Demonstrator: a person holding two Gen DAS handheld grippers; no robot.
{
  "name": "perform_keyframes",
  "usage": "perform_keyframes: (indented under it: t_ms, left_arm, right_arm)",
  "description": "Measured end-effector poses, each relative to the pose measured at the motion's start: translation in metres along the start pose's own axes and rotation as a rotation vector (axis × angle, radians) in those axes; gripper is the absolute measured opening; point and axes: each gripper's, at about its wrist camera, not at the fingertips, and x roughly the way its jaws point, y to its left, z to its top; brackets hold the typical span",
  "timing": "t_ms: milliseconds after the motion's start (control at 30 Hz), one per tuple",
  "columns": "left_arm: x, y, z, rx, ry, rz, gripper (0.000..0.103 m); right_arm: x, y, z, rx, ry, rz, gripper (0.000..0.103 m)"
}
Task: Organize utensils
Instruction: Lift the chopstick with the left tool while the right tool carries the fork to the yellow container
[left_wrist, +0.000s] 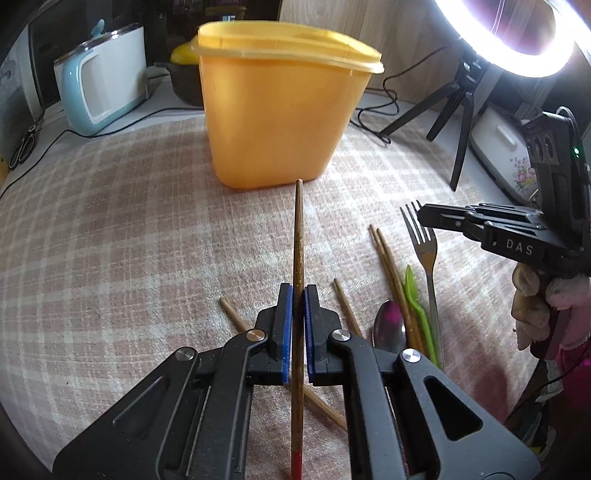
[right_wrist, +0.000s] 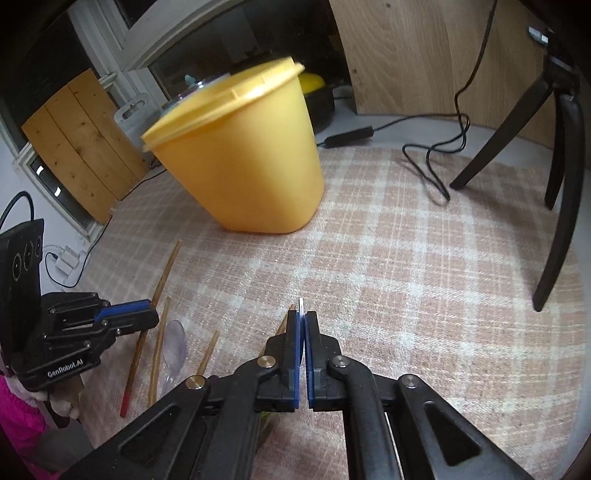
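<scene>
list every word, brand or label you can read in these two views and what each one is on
"DAS" – white letters on the black body of the right gripper, seen in the left wrist view.
"GenRobot.AI" – white letters on the black body of the left gripper, seen in the right wrist view.
No text shows on the yellow container, the white and blue appliance or the floral pot.

The tabletop (left_wrist: 110, 229) wears a woven checked cloth, matt and slightly fuzzy. The yellow tub (left_wrist: 273, 110) is translucent plastic with a smooth, dull sheen. The chopstick (left_wrist: 298, 236) is worn brown wood with a red painted end; the loose chopsticks (left_wrist: 386, 251) are pale bare wood. The fork (left_wrist: 424, 243) and spoon (left_wrist: 388, 326) are shiny metal, the small green utensil (left_wrist: 415, 295) glossy plastic.
</scene>
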Motion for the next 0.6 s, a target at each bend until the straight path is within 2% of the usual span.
perform_keyframes:
  t_ms: [600]
  left_arm:
    - [-0.076,0.012,0.027,-0.023,-0.192,-0.039,0.004]
  right_arm:
    - [-0.092,0.042,-0.005,-0.092,-0.213,-0.093,0.0]
